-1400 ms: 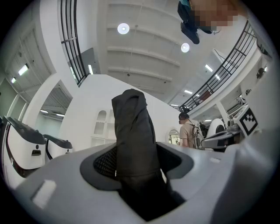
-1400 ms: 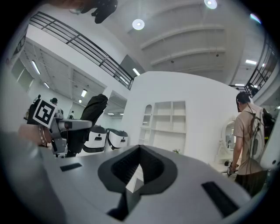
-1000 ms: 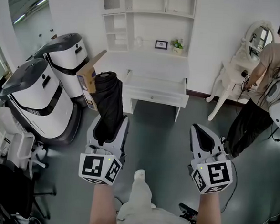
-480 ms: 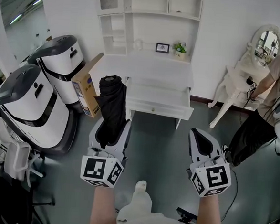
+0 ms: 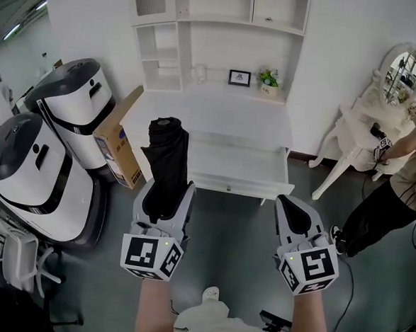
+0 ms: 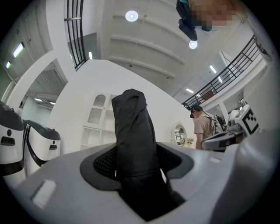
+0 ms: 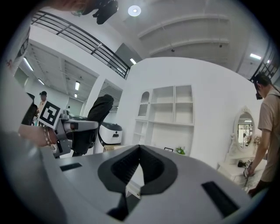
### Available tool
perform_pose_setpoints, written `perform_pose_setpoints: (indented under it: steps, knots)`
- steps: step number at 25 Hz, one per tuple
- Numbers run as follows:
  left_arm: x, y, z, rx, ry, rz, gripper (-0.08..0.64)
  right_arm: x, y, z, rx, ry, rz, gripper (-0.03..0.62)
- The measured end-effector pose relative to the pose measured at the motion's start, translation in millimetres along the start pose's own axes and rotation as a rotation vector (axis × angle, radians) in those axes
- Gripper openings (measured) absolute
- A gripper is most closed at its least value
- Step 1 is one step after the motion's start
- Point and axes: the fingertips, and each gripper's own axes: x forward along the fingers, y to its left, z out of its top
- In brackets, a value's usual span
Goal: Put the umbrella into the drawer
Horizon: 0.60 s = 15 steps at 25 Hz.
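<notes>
Folded black umbrella (image 5: 167, 155) clamped between the jaws of the left gripper (image 5: 164, 194), sticking out past them, on the near side of the open white drawer (image 5: 239, 174), at its left end. Right gripper (image 5: 296, 209): jaws closed together, nothing held, near the drawer's right end.

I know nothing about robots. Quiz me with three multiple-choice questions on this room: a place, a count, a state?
1. Where is the folded black fabric umbrella? A. On a shelf. B. On the floor. C. Between the left gripper's jaws.
2. How many large white-and-grey rounded machines stand at the left? A. One. B. Two. C. Four.
3. The drawer of the white wooden desk is: A. Pulled open. B. Shut. C. Taken out.
Answers: C, the jaws clamp it; B, two stand side by side; A, its empty inside shows.
</notes>
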Motion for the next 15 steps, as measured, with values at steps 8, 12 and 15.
perform_pose_setpoints:
  steps: [8, 12, 15]
  knots:
    - [50, 43, -9, -0.013, 0.003, -0.022, 0.264, 60, -8, -2, 0.006, 0.014, -0.021, 0.007]
    - [58, 50, -17, -0.031, 0.008, -0.029, 0.264, 71, -12, -6, 0.009, 0.026, -0.031, 0.008]
    - [62, 54, -24, -0.04, 0.022, -0.032, 0.264, 78, -12, -7, 0.007, 0.033, -0.032, 0.008]
